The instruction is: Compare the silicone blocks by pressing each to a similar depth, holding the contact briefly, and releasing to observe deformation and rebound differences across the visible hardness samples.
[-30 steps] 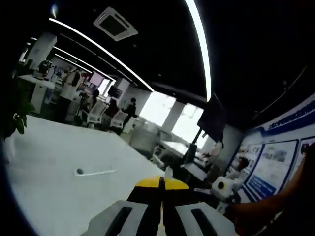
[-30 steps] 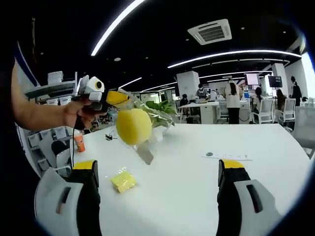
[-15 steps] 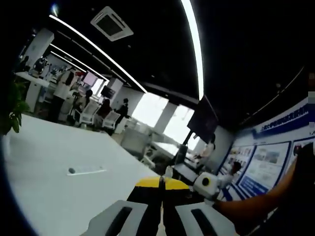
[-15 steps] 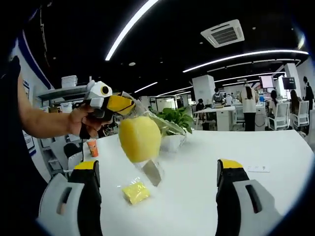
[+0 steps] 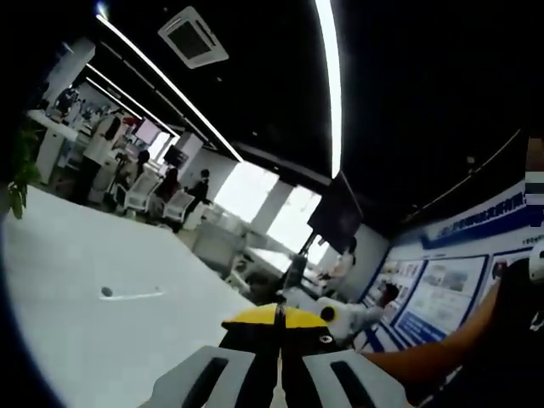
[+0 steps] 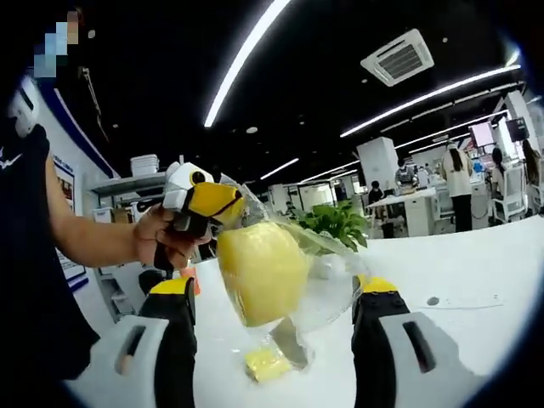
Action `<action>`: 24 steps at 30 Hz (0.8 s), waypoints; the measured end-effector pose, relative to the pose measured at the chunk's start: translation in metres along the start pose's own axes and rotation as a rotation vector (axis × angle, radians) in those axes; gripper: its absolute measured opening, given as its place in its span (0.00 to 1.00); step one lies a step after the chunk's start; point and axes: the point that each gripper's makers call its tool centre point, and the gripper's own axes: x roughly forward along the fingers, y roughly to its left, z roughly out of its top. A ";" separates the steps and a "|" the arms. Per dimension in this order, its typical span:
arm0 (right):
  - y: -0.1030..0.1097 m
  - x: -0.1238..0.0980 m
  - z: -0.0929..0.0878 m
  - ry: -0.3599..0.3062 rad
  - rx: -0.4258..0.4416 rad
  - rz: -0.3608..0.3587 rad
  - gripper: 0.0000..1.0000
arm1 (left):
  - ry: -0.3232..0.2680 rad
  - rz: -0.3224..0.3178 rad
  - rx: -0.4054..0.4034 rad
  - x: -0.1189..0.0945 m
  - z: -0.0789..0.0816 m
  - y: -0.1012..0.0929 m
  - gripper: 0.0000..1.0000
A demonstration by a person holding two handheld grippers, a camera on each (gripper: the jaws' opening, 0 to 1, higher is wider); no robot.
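between right tongs, bagged yellow block

We see both views lit by long ceiling light strips that blow out to pure white against a very dark ceiling. Bright windows glare in the left gripper view. The white bench reflects light evenly. Straight lines bend near the edges, and distant figures look soft.

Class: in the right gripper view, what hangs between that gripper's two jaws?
A yellow block in a clear bag, held up by the left gripper.
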 end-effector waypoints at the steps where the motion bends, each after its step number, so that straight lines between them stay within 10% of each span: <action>1: 0.001 0.001 0.001 -0.006 0.003 0.005 0.65 | 0.004 -0.007 -0.001 0.000 0.000 -0.001 0.00; 12: 0.005 0.005 0.000 0.011 -0.031 0.031 0.37 | -0.004 -0.011 -0.018 -0.003 0.002 -0.001 0.00; 24: 0.013 0.004 0.009 -0.014 -0.024 0.050 0.29 | -0.028 -0.026 -0.025 -0.001 0.007 -0.005 0.00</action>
